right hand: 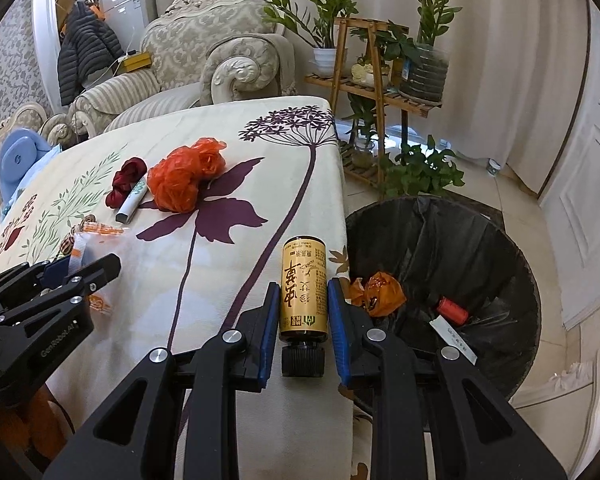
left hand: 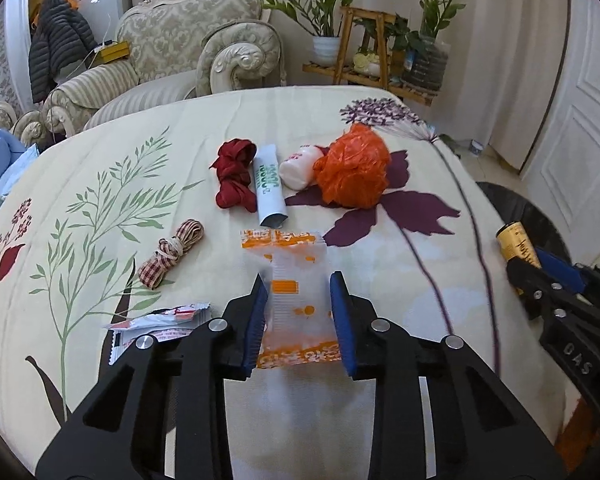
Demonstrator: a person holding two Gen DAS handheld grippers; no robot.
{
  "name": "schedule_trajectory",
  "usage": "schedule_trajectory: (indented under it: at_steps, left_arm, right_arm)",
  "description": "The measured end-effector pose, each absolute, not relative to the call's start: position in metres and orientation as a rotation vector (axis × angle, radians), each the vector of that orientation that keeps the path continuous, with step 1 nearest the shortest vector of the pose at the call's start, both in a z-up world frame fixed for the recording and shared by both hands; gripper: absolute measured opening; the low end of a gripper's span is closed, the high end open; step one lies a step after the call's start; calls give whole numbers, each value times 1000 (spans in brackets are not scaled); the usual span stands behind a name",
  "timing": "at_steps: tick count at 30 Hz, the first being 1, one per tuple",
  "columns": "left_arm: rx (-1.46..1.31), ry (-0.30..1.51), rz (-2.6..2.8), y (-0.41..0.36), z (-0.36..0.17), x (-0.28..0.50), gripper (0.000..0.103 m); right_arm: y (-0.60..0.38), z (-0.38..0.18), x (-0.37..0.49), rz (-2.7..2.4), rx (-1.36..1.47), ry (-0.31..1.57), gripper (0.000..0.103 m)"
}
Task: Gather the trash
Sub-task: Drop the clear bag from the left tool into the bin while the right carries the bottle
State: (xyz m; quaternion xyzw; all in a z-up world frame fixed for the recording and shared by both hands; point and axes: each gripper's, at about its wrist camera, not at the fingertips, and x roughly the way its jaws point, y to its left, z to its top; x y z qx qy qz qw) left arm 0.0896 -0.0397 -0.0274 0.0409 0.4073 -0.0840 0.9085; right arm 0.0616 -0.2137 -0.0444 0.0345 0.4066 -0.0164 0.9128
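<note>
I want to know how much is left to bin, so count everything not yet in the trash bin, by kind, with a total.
Ribbon bundles: 2 (red bundle, checked bundle)
Wrappers: 2 (orange-and-white wrapper, red-and-white wrapper)
Crumpled orange bag: 1
White tube: 1
White container: 1
Gold bottle: 1
Total: 8

Wrapper (left hand: 296,280): clear with orange print, flat on the cloth, between my left pads.
Bottle (right hand: 303,288): gold label, black cap toward me, in my right pads.
Bin (right hand: 500,240): black-lined, holding what looks like orange plastic.
</note>
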Motion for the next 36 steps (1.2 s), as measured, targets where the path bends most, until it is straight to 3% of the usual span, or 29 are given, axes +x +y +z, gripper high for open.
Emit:
schedule_trajectory:
  at_steps: [16,36]
  left_arm:
    - [71,789,-277,-79,-13,69,30]
    - [147,790,-418,-181,-16,85,30]
  right_arm:
    - [-251,-39,49,-129,105,817,25]
    - [-331,-34,45,-308,139,789,25]
